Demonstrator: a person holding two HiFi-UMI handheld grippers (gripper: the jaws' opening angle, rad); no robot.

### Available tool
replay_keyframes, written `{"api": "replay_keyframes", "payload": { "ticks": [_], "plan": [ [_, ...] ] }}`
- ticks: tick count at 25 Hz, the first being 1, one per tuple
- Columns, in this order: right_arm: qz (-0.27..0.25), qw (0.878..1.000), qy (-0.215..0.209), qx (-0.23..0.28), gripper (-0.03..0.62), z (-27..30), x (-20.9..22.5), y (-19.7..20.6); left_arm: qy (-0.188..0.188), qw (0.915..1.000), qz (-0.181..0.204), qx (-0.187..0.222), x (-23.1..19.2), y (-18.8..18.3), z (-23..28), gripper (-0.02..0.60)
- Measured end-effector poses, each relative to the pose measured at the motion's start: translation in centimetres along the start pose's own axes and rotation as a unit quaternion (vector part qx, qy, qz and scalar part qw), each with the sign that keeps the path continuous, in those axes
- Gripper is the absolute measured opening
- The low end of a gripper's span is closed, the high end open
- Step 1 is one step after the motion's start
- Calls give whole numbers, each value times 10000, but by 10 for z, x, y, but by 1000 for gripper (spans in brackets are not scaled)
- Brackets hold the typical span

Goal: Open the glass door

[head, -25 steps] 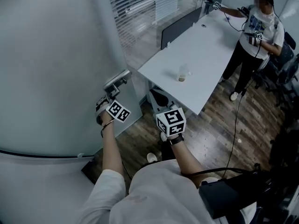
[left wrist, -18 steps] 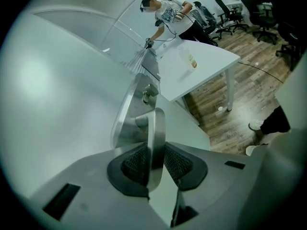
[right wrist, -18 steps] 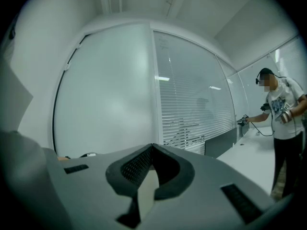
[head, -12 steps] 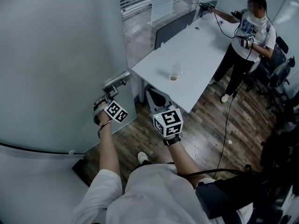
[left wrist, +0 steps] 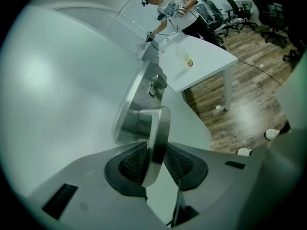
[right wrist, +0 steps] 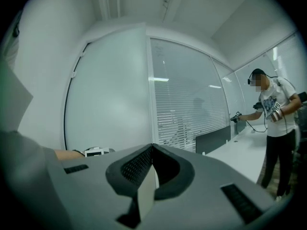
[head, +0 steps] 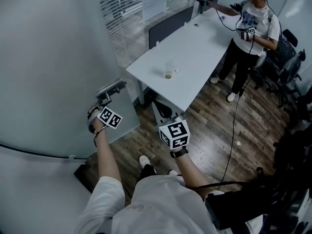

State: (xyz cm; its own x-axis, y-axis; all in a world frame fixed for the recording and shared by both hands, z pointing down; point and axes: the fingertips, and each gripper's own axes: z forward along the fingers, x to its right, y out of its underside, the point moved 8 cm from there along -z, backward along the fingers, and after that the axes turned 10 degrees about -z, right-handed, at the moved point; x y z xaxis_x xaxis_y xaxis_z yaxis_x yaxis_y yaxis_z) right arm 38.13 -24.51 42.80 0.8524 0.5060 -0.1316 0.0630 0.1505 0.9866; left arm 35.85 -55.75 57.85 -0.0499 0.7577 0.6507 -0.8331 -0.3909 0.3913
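Note:
The frosted glass door (head: 48, 67) fills the left of the head view. Its metal lever handle (head: 111, 88) juts out at the door's edge. My left gripper (head: 100, 104) is shut on that lever. In the left gripper view the lever (left wrist: 158, 133) runs down between the pads (left wrist: 178, 163) from its steel plate (left wrist: 136, 104), and both pads press on it at my left gripper (left wrist: 154, 159). My right gripper (head: 171, 126) hangs beside my body, shut and empty. In the right gripper view my right gripper (right wrist: 152, 150) faces the door (right wrist: 110, 90).
A white desk (head: 195, 48) with a small cup (head: 168, 73) stands just past the door's edge. Another person (head: 248, 28) with grippers stands at its far end. Office chairs (head: 287, 57) are at the right, on a wooden floor (head: 219, 130). Blinds (head: 126, 9) cover a glass partition.
The door edge, its handle and my left gripper have shifted left and toward me. My right gripper has moved along with them. More floor shows beyond the door.

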Motion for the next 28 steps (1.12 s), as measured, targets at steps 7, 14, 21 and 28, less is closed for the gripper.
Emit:
{"api": "replay_keyframes", "payload": {
  "ticks": [7, 14, 21, 28],
  "plan": [
    [147, 9998, -60, 72, 3, -83, 30, 14, -216, 9989, -134, -387, 34, 13, -44, 87],
    [349, 9984, -367, 232, 3, -147, 36, 31, -270, 9973, -348, -590, 78, 39, -102, 106],
    [403, 9937, -964, 407, 3, -183, 21, 31, -191, 9966, -234, -773, 123, 72, -158, 117],
    [256, 9859, -1548, 575, 3, -199, -10, 19, -217, 9953, -136, -933, 151, 110, -204, 129]
  ]
}}
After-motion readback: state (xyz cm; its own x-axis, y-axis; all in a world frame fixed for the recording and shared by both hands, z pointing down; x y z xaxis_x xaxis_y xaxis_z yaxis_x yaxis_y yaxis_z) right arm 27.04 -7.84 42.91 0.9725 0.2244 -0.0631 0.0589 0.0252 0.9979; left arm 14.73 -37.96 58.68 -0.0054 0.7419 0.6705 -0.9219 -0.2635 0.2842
